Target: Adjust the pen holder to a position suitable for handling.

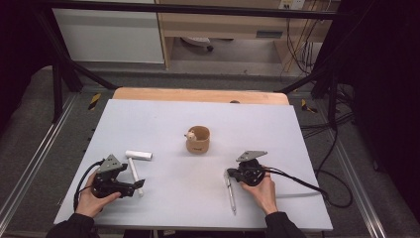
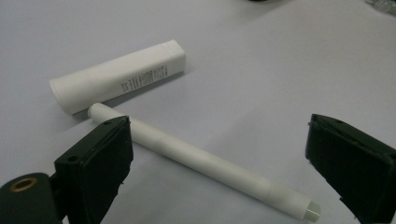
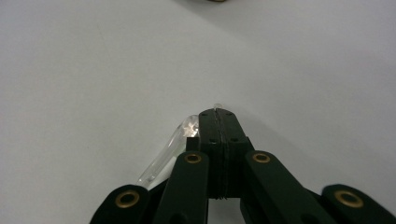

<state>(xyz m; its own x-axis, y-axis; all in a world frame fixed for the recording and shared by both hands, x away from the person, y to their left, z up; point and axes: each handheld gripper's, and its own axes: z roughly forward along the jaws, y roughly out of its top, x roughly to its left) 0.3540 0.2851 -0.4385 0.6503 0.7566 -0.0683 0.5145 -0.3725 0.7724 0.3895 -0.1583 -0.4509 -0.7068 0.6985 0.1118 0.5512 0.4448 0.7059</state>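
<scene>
White marker (image 2: 201, 161) lies on the desk (image 1: 198, 119) just left-front of the wooden cup (image 1: 198, 140), between the spread, released left tongs (image 2: 219, 158), its end touching a white tube (image 2: 119, 77). Right tongs (image 3: 218, 114), right-front of the cup, are clenched on a clear pen (image 1: 230, 191).

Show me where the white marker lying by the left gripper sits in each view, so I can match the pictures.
High view: the white marker lies lower left on the table, just below the white tube, at the left gripper.
Left gripper view: it runs diagonally across the centre, between the open jaws.
Right gripper view: the right gripper is shut on a clear pen over the pale tabletop.
Shared landmark: the white tube at the marker's far end.
</scene>
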